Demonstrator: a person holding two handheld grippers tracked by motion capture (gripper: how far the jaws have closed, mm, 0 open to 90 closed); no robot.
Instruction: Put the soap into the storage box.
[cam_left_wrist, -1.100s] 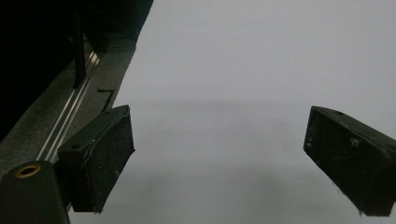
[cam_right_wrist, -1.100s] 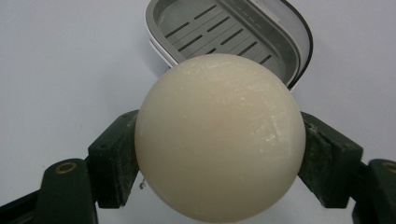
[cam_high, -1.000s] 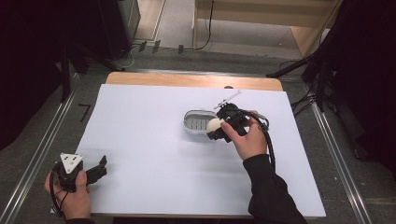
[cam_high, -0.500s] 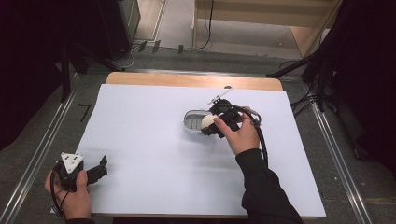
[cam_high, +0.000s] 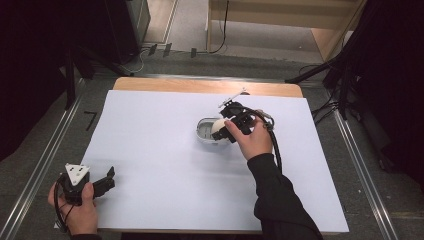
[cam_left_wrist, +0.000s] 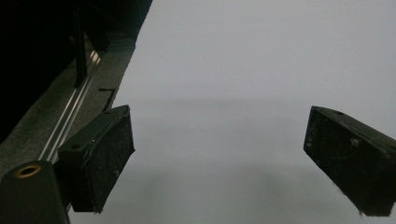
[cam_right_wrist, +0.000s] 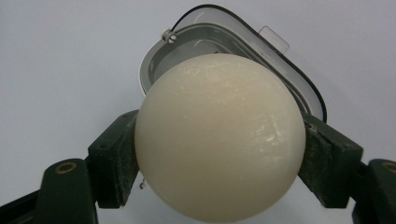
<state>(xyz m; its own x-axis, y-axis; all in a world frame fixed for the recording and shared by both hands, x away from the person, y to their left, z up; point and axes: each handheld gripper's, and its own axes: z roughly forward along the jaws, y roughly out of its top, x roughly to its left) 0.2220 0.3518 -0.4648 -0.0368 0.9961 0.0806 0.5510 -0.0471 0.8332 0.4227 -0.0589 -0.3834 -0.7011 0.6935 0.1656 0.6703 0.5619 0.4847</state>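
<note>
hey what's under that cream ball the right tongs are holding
Beneath the cream ball, clamped in the right tongs, sits a grey oval container on the white table cover. The ball hides most of its inside, so any contents can't be seen.

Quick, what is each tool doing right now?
Left tool: open, holding nothing.
Right tool: closed on a cream-white smooth ball, above a clear oval plastic container.
</note>
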